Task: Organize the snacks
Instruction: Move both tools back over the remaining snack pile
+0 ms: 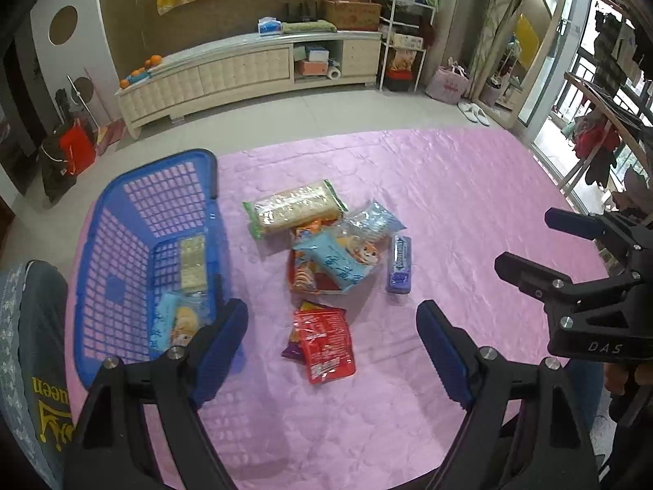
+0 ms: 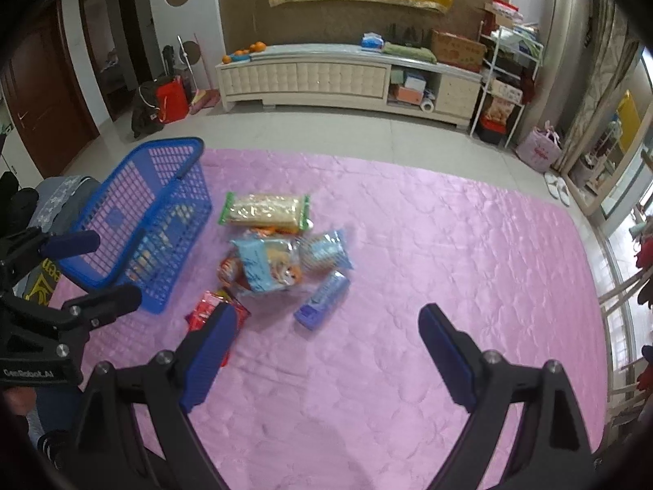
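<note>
Wide pink quilted mat (image 1: 428, 188) covers the floor; blue plastic lattice basket (image 1: 122, 228) sits at its left edge, with a pale cracker pack (image 1: 192, 261) and a light-blue cartoon pack (image 1: 173, 322) inside. Loose snack pile lies mid-mat beside the basket: long green-ended wafer pack (image 1: 294, 206), light-blue pouch (image 1: 336, 263), purple bar (image 1: 399, 265), red foil packet (image 1: 326, 345) nearest. Left gripper (image 1: 332, 351) spread, empty, above the red packet; right gripper (image 2: 326, 355) spread, empty, over bare mat

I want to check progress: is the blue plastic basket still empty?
No, the blue plastic lattice basket already holds a pale cracker packet and a light blue snack packet.
</note>
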Motion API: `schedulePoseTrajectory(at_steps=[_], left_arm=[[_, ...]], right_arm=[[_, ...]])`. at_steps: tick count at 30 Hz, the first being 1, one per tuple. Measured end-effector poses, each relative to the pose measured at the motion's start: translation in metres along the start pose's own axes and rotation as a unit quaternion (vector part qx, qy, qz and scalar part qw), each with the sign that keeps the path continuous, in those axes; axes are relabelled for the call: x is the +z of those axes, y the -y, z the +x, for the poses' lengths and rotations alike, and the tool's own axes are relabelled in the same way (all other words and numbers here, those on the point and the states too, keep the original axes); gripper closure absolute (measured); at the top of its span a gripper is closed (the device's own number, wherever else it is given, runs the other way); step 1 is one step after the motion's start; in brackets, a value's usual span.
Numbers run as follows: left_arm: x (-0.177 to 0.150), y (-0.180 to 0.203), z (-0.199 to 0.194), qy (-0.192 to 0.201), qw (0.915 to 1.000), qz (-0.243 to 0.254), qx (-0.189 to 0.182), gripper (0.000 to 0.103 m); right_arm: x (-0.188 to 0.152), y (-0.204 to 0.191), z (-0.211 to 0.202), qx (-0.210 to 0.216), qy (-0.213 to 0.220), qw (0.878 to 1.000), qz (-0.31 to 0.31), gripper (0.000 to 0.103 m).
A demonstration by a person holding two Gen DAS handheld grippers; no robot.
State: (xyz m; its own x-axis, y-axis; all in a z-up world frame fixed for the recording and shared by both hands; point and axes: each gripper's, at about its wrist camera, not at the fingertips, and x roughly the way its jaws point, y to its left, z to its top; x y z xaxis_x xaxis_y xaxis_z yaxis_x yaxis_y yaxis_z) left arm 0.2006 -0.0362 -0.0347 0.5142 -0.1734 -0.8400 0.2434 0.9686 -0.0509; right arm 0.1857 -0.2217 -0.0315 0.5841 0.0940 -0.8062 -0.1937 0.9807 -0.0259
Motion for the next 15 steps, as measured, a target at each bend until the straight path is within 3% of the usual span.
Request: schedulePoseTrajectory(at_steps=[15], left_arm=[[0.032, 0.009, 0.073, -0.058, 0.9973, -0.045, -0.011, 0.020]], right_arm=[[0.016, 0.042, 0.057, 0.019, -0.033, 0.999, -0.009, 0.010]])
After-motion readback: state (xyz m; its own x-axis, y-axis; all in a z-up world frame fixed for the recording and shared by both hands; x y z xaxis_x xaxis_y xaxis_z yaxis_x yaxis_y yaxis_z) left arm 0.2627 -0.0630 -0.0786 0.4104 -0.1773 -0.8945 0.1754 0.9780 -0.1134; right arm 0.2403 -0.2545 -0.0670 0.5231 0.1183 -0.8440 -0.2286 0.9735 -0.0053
